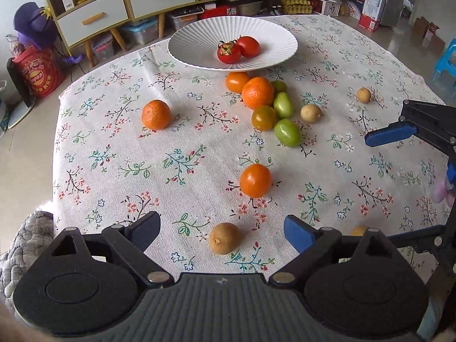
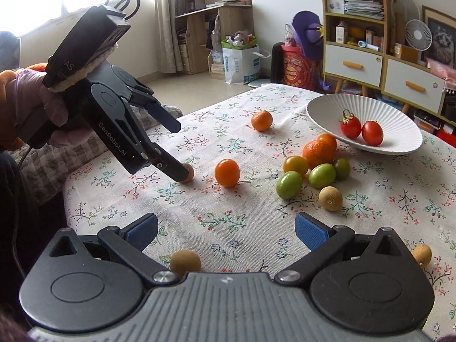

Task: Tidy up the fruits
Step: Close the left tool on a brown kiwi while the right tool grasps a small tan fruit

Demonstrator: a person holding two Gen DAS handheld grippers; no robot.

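Note:
My left gripper is open and points down at the floral tablecloth, with a small brown fruit lying between its fingers; neither pad touches the fruit. In the right wrist view the left gripper straddles that brown fruit. My right gripper is open with nothing between its pads; another brown fruit lies by its left finger. The white ribbed plate holds two red tomatoes. An orange tomato sits just beyond the left gripper.
In front of the plate is a cluster of mandarins, green tomatoes and brown fruits. A lone mandarin lies to the left. The table's left edge drops to the floor. Drawer cabinets stand behind the table.

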